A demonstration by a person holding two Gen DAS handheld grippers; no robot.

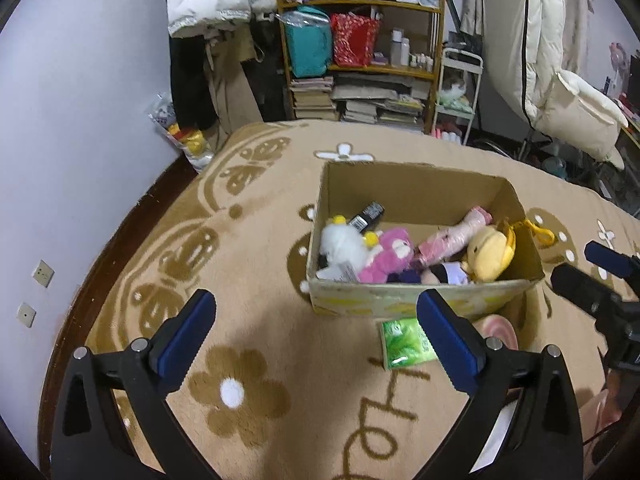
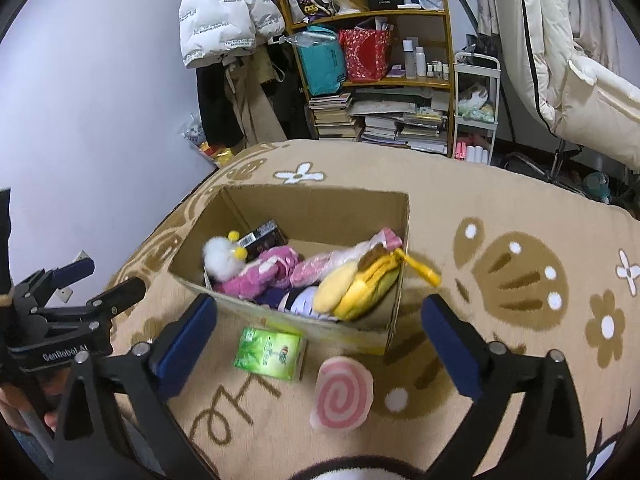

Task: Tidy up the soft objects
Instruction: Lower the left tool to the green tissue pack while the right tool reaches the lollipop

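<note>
While plush toys (image 2: 280,276) are sitting piled in the cardboard box (image 2: 304,208) on the tan blanket (image 2: 500,208), a pink swirl cushion (image 2: 344,394) & green pack (image 2: 270,352) are lying just outside; L gripper (image 1: 316,332) & R gripper (image 2: 320,338) are hanging w/ jaws apart, nothing between.

Matt cardboard box (image 2: 396,312), fuzzy plush toys (image 2: 256,280), glossy green packet (image 2: 270,354), fleecy blanket (image 2: 500,216)

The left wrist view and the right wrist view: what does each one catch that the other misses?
Only the left wrist view shows two wall sockets clearly. Only the right wrist view shows the whole pink swirl cushion, and a black-and-white plush edge at the bottom. Both show the cardboard box of soft toys, the green packet before it, and the bookshelf.
</note>
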